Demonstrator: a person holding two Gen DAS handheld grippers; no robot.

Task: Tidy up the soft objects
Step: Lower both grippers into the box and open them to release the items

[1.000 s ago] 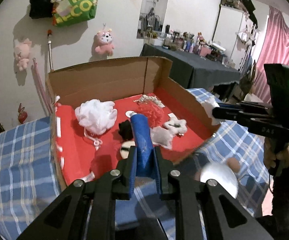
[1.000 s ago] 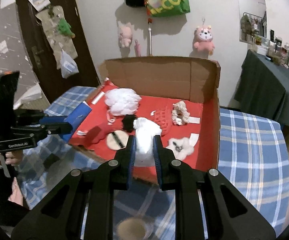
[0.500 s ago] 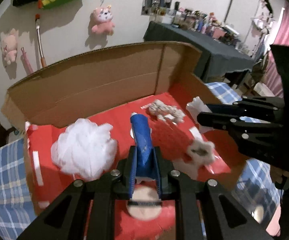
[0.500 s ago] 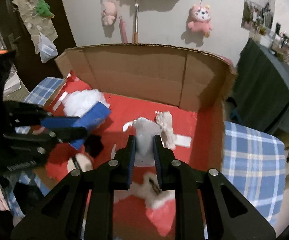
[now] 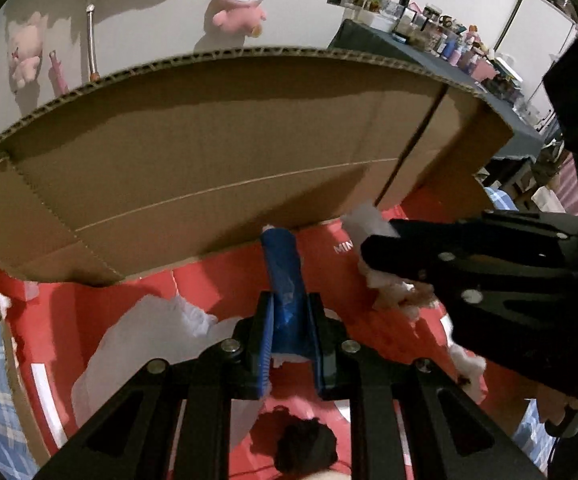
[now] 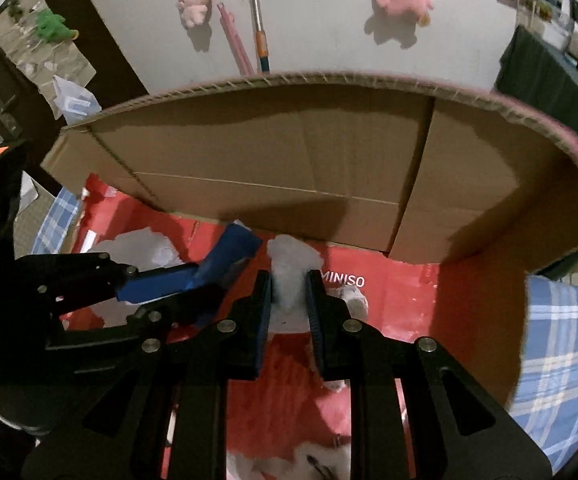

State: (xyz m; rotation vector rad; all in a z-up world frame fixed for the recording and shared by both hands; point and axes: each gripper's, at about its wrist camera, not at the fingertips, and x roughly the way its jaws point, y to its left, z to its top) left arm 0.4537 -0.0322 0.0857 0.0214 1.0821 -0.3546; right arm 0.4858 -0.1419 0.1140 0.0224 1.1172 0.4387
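Blue soft piece [image 5: 285,280] is sitting clamped between the closed jaws of the left gripper [image 5: 289,344], over the red floor of the cardboard box [image 5: 209,152] near its back wall. Beside it, the right gripper [image 6: 287,320] is squeezing a white fluffy piece [image 6: 291,258] toward the back right corner.

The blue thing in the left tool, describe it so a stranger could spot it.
Find the cardboard box with the red floor. Over that floor, the left tool is shut on a blue folded cloth. It's the only blue item; the neighbours are white or black.
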